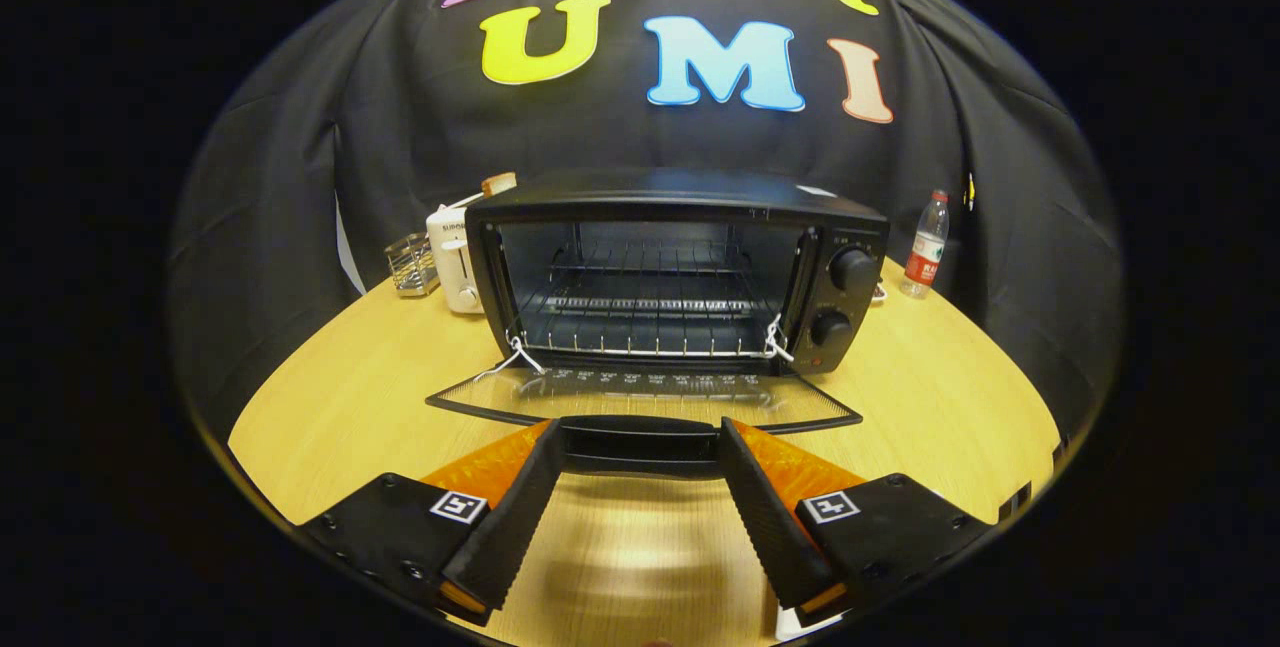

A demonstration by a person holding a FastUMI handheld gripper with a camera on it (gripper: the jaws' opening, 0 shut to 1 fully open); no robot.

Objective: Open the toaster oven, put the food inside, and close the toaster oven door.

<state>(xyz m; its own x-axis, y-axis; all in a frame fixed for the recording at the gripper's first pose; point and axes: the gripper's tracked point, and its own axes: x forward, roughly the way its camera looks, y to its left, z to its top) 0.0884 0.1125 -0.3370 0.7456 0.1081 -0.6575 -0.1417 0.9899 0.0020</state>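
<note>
Door handle (640, 445) is what matters most to us: it lies straight ahead of our gripper (640, 457), its long axis running crosswise, and our two fingers stand spread wide with one tip at each end of the bar. We cannot tell whether the tips touch it; neither finger presses on it, so we hold nothing.

We see the toaster oven (675, 267) standing in the middle of the worktop (330, 407), toward its far edge, with the control knobs (852, 270) on its right side. Its glass door (640, 392) is swung fully down and lies flat toward us, just above the wood, with the handle at the near rim. The cavity is open and we see a wire rack (645, 312) inside with nothing on it. We judge the opening step done and the loading step next, but we see no food between our fingers or on the near worktop.

Behind the oven's left corner stand a white toaster (452, 262) and a small clear holder (412, 264); by the far right edge stands a water bottle (926, 245). The wooden surface near us is bare and smooth, so we have room to back off from the door.
</note>
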